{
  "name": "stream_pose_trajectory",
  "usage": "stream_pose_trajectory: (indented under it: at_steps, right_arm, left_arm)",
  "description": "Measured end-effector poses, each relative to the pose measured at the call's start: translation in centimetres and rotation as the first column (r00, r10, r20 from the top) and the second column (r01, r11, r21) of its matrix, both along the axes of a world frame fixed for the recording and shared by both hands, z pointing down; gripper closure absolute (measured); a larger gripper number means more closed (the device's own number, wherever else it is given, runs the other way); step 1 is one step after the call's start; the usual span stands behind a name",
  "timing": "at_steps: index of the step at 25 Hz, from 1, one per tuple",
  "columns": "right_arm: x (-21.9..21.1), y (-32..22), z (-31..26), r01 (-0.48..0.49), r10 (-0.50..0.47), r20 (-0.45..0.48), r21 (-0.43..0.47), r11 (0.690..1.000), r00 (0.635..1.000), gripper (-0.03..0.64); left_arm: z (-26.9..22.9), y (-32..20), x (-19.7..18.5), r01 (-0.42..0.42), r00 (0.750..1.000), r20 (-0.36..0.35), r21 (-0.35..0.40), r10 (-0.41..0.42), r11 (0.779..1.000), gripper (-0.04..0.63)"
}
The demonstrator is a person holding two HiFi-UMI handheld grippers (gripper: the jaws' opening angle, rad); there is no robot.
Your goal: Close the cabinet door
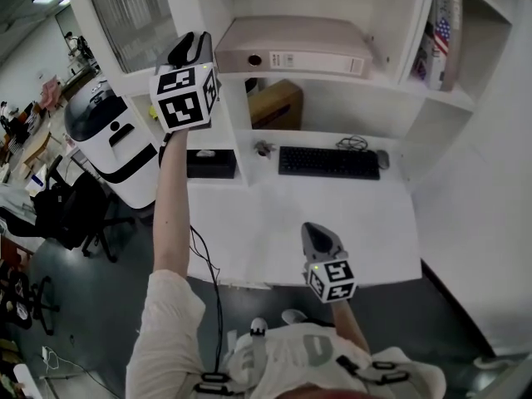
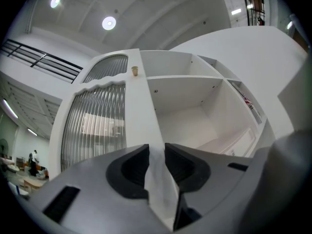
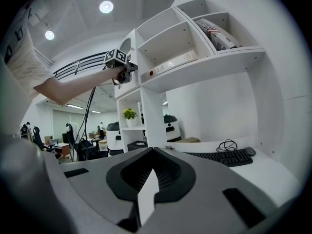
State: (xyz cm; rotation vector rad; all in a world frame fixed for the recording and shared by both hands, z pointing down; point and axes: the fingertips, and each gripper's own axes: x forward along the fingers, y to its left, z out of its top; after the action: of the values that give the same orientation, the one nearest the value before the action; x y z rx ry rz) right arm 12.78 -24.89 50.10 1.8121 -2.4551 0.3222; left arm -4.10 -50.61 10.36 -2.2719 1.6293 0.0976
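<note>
The cabinet door (image 2: 95, 126), a white frame round ribbed glass with a small knob (image 2: 135, 70), stands at the upper left of the shelf unit (image 1: 133, 23). My left gripper (image 1: 193, 48) is raised to it on an outstretched arm. Its jaws (image 2: 156, 147) are shut on the door's white right edge, which runs down between the pads. The open shelf compartment (image 2: 185, 116) lies just right of that edge. My right gripper (image 1: 320, 233) hangs low over the desk's front edge, shut with nothing in it (image 3: 152, 152), and from there the left gripper (image 3: 124, 68) shows at the cabinet.
A flat grey file box (image 1: 291, 48) lies on the shelf beside the door, with books (image 1: 445, 36) further right. On the white desk (image 1: 349, 231) are a black keyboard (image 1: 328, 162) and a mouse (image 1: 382, 158). A white machine (image 1: 116, 135) and an office chair (image 1: 71, 214) stand at the left.
</note>
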Motion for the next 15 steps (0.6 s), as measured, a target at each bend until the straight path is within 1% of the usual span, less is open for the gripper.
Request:
stream_pose_trajectory:
  at_steps: [2, 4, 5, 7, 8, 9, 11, 12, 13, 15]
  right_arm:
    - [-0.3, -0.2, -0.6, 0.005, -0.005, 0.005, 0.015, 1.0, 1.0, 0.612]
    - [-0.6, -0.2, -1.4, 0.016, -0.016, 0.009, 0.033, 0.999, 1.0, 0.612]
    - [-0.8, -0.3, -1.7, 0.025, -0.025, 0.006, 0.045, 0.999, 1.0, 0.612]
    - [-1.1, -0.5, -2.4, 0.044, -0.044, -0.005, 0.074, 0.996, 0.999, 0.612]
    - [-1.3, -0.6, -2.9, 0.051, -0.05, -0.008, 0.086, 0.995, 0.999, 0.612]
    - [-1.5, -0.7, -3.3, 0.056, -0.055, -0.01, 0.097, 0.994, 0.998, 0.612]
    - [-1.7, -0.8, -4.2, 0.064, -0.063, -0.014, 0.116, 0.991, 0.998, 0.612]
    - [-1.7, -0.9, -4.6, 0.066, -0.064, -0.018, 0.125, 0.99, 0.998, 0.612]
    - [-1.7, -1.0, -4.9, 0.068, -0.066, -0.023, 0.133, 0.989, 0.998, 0.612]
    - [-2.3, -1.4, -5.6, 0.078, -0.074, -0.034, 0.147, 0.986, 0.997, 0.612]
  left_arm:
    - [-0.1, 0.0, 0.3, 0.032, 0.999, 0.039, 0.014, -0.032, 0.999, 0.497]
    - [-0.1, 0.1, 0.8, 0.041, 0.996, 0.081, 0.028, -0.043, 0.999, 0.497]
    - [0.1, 0.2, 0.9, 0.043, 0.993, 0.106, 0.04, -0.047, 0.998, 0.489]
    - [1.1, 0.4, 0.7, 0.062, 0.986, 0.149, 0.065, -0.071, 0.996, 0.446]
    - [1.5, 0.7, 0.4, 0.069, 0.986, 0.147, 0.076, -0.08, 0.995, 0.442]
    - [1.7, 1.3, 0.0, 0.066, 0.989, 0.125, 0.083, -0.076, 0.994, 0.442]
    - [1.8, 2.8, -0.7, 0.034, 0.998, 0.051, 0.095, -0.039, 0.995, 0.44]
    - [1.6, 3.8, -0.9, 0.017, 1.0, 0.024, 0.108, -0.019, 0.994, 0.439]
    - [1.3, 4.8, -1.0, 0.005, 1.0, 0.017, 0.128, -0.007, 0.992, 0.439]
    - [0.8, 7.1, -1.5, -0.01, 0.999, 0.038, 0.173, 0.003, 0.985, 0.44]
